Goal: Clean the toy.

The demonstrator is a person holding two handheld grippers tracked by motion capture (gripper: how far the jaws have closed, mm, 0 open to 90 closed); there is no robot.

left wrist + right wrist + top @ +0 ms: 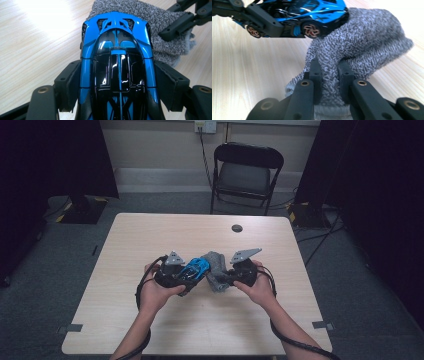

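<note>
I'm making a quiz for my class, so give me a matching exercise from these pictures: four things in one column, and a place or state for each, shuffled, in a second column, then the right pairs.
Things:
1. toy car
2. cloth
3. chair
4. table

Places or states:
A. stands on the floor beyond the table
B. pinched in the right hand-held gripper
C. clamped by its sides in the left hand-held gripper
D. light wood, under both hands

Pairs: 1-C, 2-B, 3-A, 4-D
</note>
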